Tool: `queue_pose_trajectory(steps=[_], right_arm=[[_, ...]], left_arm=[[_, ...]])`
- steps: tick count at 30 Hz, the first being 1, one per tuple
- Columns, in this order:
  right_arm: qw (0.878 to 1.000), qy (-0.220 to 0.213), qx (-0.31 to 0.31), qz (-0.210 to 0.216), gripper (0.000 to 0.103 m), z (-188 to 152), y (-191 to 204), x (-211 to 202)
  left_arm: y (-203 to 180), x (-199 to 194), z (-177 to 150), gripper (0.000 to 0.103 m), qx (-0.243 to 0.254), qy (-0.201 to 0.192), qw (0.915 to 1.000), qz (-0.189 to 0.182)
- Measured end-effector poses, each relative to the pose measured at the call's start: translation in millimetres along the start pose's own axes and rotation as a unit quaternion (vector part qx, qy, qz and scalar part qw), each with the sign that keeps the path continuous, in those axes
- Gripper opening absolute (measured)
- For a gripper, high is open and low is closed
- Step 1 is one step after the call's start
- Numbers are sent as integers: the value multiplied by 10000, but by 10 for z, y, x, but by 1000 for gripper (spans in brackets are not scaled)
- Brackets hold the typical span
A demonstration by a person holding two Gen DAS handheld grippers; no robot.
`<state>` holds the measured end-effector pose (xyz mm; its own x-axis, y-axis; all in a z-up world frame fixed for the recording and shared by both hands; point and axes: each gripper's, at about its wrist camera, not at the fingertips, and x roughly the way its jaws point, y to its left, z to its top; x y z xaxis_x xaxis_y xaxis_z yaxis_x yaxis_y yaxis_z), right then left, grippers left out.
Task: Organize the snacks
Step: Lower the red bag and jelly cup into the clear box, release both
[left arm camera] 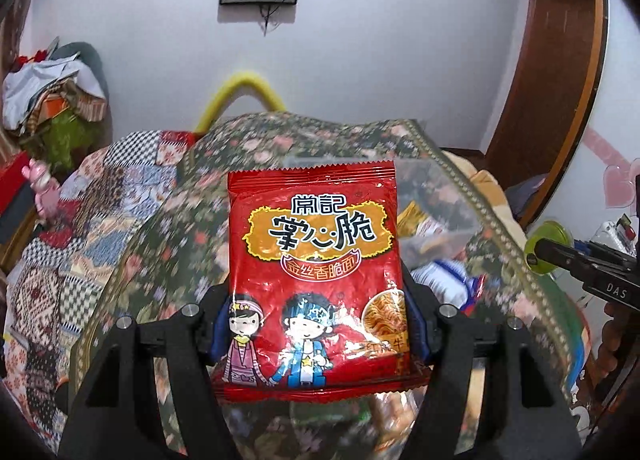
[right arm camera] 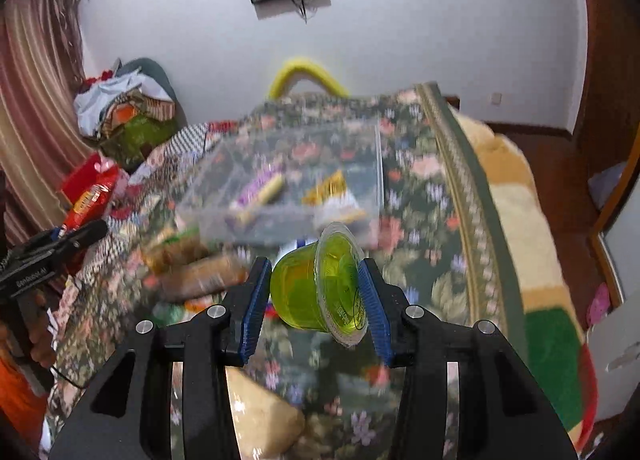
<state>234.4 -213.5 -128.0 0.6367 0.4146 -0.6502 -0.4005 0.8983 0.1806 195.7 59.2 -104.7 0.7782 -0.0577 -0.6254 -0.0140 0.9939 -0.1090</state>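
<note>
Item one: my left gripper point(left arm camera: 316, 324), blue pads clamped on the two side edges of a red crispy-noodle packet point(left arm camera: 314, 256), held upright and face-on above the floral bedspread point(left arm camera: 168, 219).

Item two: my right gripper point(right arm camera: 316, 292), pads pressed on a green jelly cup point(right arm camera: 316, 292); the cup lies on its side between them, base against the left pad, sealed lid rim against the right pad, lifted clear of the bedspread.

Item three: clear plastic bin point(right arm camera: 378, 163), on the bedspread toward its far edge, beyond the cup. Contents: a purple-and-yellow wrapper point(right arm camera: 260, 187) and a yellow packet point(right arm camera: 328, 187), blurred.

Item four: loose snacks on the bedspread near its left edge, in front of the bin: brown bagged snacks point(right arm camera: 200, 276), blurred, exact kind unreadable.

Item five: yellow curved handle point(right arm camera: 304, 71) behind the bedspread's far edge.
</note>
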Motion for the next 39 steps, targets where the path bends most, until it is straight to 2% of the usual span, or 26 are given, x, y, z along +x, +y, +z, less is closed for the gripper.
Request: queue_pose_trajectory(steps=[6, 13, 21, 26, 32, 39], right_arm=[[9995, -285, -152, -18, 42, 284, 58, 65], [9992, -293, -274, 9, 42, 488, 84, 319], [9994, 108, -323, 96, 42, 567, 181, 895], [9983, 487, -278, 158, 42, 554, 156, 1263], [9956, 836, -386, 148, 42, 541, 173, 1525], [9935, 1072, -374, 131, 42, 488, 149, 1662]], left_arm=[[-169, 184, 300, 67, 247, -103, 9996, -7], [-190, 528, 536, 67, 170, -8, 9997, -157], [-143, 1215, 620, 67, -23, 564, 9980, -277], [-98, 1528, 631, 67, 67, 911, 9956, -231], [-79, 1795, 618, 67, 89, 1189, 9925, -276], [-97, 1896, 567, 68, 146, 1344, 9906, -202]])
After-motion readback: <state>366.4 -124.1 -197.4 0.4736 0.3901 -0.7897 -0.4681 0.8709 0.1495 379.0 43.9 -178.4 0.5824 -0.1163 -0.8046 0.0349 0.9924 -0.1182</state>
